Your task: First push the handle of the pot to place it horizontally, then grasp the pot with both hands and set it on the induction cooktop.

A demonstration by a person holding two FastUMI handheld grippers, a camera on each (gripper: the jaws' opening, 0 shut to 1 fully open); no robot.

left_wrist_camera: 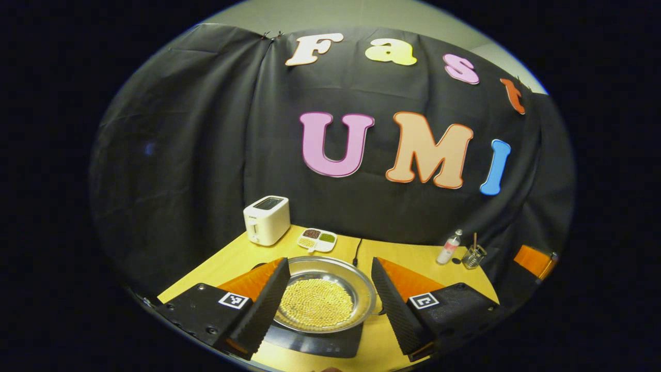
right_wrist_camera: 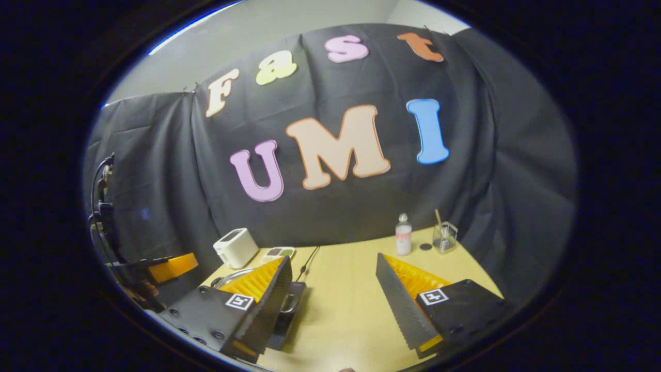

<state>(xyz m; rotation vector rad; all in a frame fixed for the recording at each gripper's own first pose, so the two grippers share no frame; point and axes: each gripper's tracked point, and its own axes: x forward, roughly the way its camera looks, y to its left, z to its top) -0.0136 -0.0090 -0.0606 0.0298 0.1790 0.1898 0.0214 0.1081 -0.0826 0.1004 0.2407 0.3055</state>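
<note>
A steel pot [left_wrist_camera: 358, 279] holding yellow beans [left_wrist_camera: 315, 302] rests on the black induction cooktop [left_wrist_camera: 320, 345] near the table's front edge. My left gripper [left_wrist_camera: 330, 261] is open, one finger on each side of the pot, neither touching it. In the right gripper view the pot's rim [right_wrist_camera: 230, 278] and a loop handle [right_wrist_camera: 292, 305] peek out from behind the left finger, with the cooktop [right_wrist_camera: 284, 323] below. My right gripper [right_wrist_camera: 333, 258] is open over bare table to the right of the pot. The left gripper [right_wrist_camera: 168, 268] appears at the far left of that view.
A white toaster [left_wrist_camera: 266, 219] and a divided dish [left_wrist_camera: 317, 240] stand at the back of the yellow table [left_wrist_camera: 403, 253]. A cable [left_wrist_camera: 357, 250] runs back from the cooktop. A small bottle [left_wrist_camera: 449, 248] and a glass with a stick [left_wrist_camera: 473, 256] sit at the back right.
</note>
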